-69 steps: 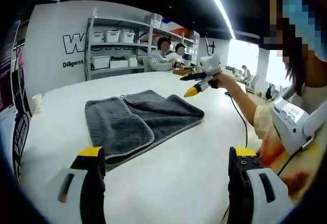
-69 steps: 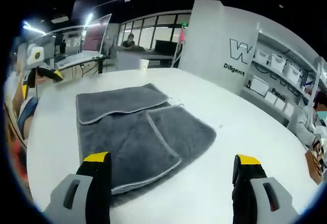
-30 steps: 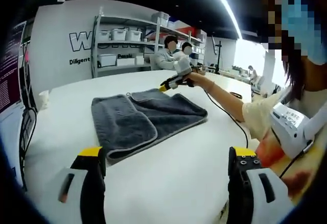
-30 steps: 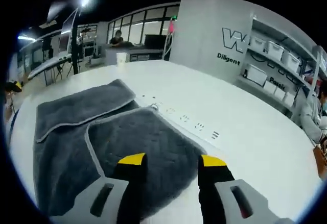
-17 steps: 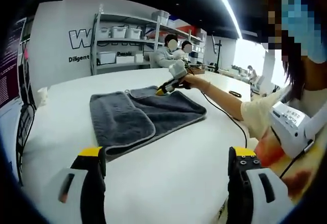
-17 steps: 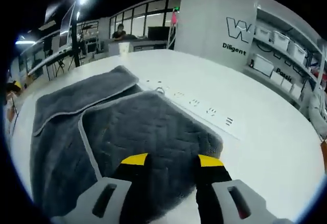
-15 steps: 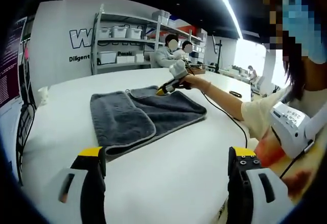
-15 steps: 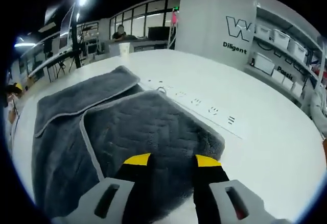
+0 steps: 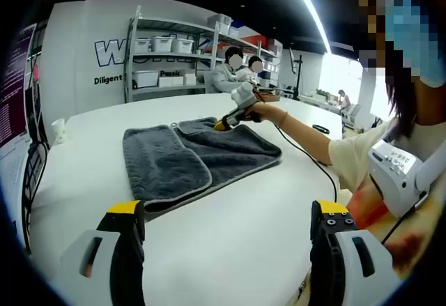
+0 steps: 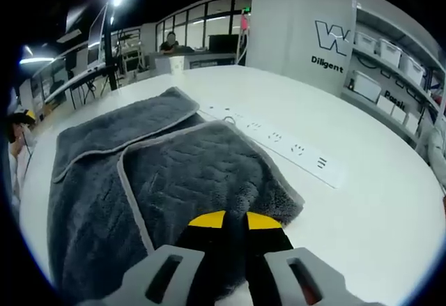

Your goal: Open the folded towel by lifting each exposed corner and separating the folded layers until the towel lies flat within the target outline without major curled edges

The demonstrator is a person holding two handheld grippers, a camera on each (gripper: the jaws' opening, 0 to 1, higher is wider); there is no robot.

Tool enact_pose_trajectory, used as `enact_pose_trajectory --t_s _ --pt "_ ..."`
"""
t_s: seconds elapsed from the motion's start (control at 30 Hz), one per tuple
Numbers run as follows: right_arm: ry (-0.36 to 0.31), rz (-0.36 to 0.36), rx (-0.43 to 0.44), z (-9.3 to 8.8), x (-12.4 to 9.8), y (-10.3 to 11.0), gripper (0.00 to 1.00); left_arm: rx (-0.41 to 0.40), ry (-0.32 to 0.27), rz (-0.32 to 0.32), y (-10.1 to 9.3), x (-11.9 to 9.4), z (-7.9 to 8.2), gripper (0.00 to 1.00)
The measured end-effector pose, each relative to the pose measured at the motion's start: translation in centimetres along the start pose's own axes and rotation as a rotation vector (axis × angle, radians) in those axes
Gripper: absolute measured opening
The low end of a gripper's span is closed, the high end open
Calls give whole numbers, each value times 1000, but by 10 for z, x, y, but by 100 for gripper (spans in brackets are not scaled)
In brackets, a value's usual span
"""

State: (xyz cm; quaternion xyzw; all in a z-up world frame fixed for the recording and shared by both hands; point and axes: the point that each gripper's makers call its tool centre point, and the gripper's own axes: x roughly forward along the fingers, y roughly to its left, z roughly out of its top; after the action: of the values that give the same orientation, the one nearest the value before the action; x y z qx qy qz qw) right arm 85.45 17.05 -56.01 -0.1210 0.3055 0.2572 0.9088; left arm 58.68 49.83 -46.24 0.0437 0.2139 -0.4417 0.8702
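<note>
On the white table [image 10: 362,201], the folded grey towel [image 10: 167,173] lies with its near flap corner clamped between the closed jaws of the right gripper [image 10: 228,220], while the left gripper [image 9: 226,212], jaws wide apart, hangs well short of the towel's nearest edge.

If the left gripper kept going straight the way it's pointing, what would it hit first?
Most likely bare white table first, then the near edge of the grey towel. The left gripper hangs open, short of the cloth, though height above the table is unclear.
</note>
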Motion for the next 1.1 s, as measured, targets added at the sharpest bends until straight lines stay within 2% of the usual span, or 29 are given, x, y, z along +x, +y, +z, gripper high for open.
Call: enact_pose_trajectory --t_s 0.4,1.1 --pt "6 -3 18 -6 -7 -16 2 2 -2 -5 -2 0 1 98" --pt "2 -75 49 -22 -24 -57 2 -2 5 -18 -8 3 -1 98"
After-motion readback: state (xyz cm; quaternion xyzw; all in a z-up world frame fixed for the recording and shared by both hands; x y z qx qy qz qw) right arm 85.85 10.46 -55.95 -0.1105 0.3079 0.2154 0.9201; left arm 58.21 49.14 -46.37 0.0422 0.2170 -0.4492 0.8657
